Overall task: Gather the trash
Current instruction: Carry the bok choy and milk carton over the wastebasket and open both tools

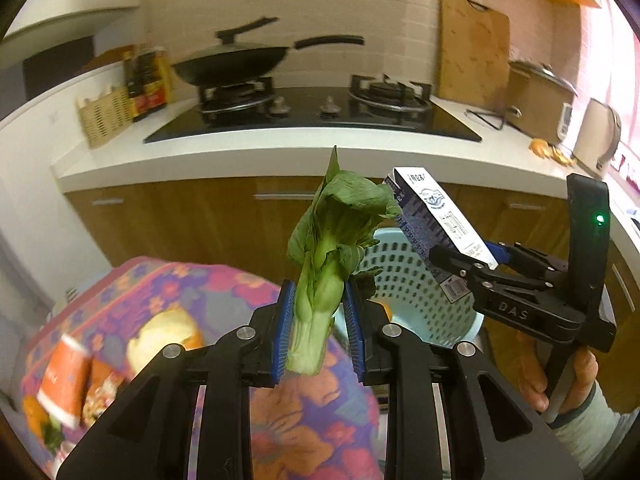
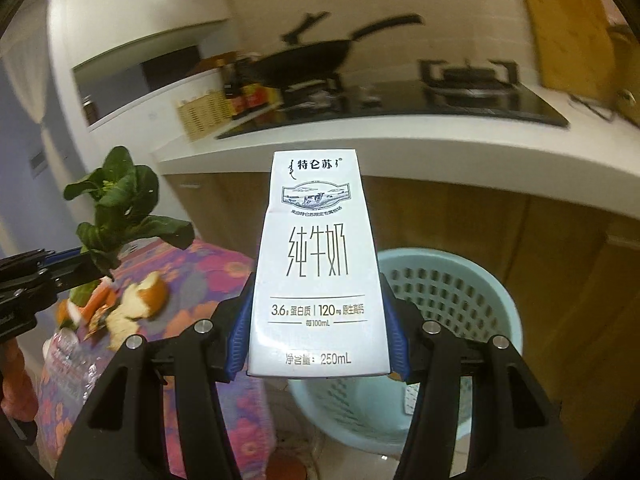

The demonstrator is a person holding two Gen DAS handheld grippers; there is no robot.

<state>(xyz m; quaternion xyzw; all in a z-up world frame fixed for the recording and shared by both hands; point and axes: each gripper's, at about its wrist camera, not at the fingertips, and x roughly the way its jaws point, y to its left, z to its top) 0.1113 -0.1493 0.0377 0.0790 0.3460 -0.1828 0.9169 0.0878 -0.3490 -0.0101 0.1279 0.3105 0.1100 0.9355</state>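
— Left wrist view first: what's the room?
— A kitchen. Behind the pale blue perforated basket runs a white counter with a black hob, a wok on its left burner and a wooden board leaning on the wall. Left of the basket is a floral cloth with orange peel and wrappers.
— And the grippers?
— The left gripper clamps a bok choy by its pale stalk, leaves upright, just left of the basket. The right gripper grips a white milk carton by its sides, upright, in front of the basket's rim.
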